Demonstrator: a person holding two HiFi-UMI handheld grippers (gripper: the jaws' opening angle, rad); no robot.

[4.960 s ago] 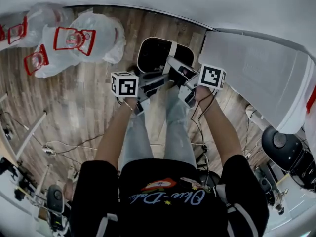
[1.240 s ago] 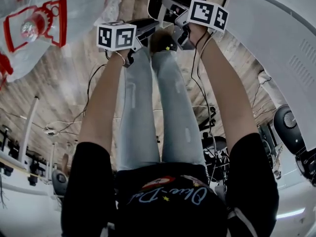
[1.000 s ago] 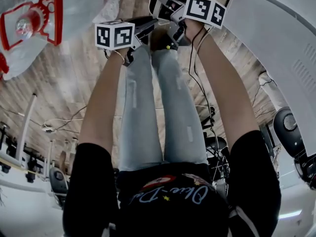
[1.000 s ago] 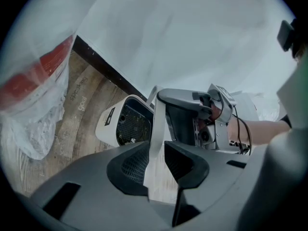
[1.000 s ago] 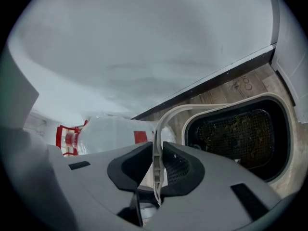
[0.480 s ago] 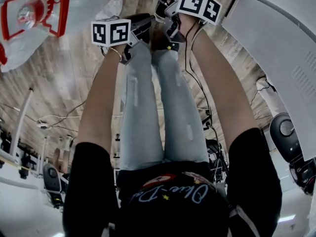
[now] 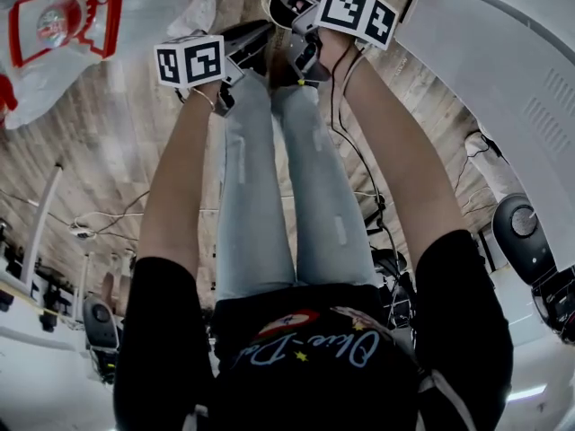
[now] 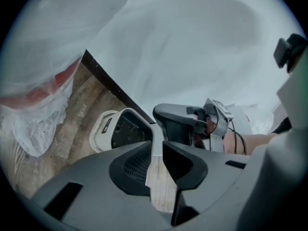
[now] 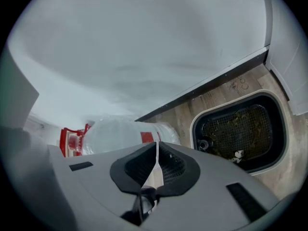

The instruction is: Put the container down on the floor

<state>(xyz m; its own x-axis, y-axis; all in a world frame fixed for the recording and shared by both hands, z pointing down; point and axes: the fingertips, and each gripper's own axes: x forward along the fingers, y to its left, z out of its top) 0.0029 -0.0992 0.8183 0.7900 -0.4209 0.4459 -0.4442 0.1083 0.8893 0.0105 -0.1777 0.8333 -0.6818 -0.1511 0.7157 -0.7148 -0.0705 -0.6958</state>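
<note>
Although the container (image 9: 193, 125) appears to rest on the wooden floor (image 8: 72, 129), open side up and close to the dark baseboard (image 9: 211, 82), both tools hang just beside it, and this closeness is the chief hazard. The right gripper (image 9: 157, 147) is closing, its jaws almost together with nothing between them; the container lies to their right, apart from the pads. The left gripper (image 8: 157, 148) holds its jaws a little apart, and only bare floor shows in the gap.

Likely failures, judged from this arrangement:
- A careless lift of the right gripper could catch the pale rim and tip the container, spilling the debris (image 9: 237, 154) on its mesh bottom.
- The left gripper, aimed toward the same rim, could nudge the container along the smooth boards against the baseboard.
- The person's legs (image 7: 269, 196) stand near the container in the head view; straightening up or stepping could knock it, since the grippers block the downward line of sight.
- The plastic bags (image 7: 108, 25) lie well apart and pose little risk.
</note>
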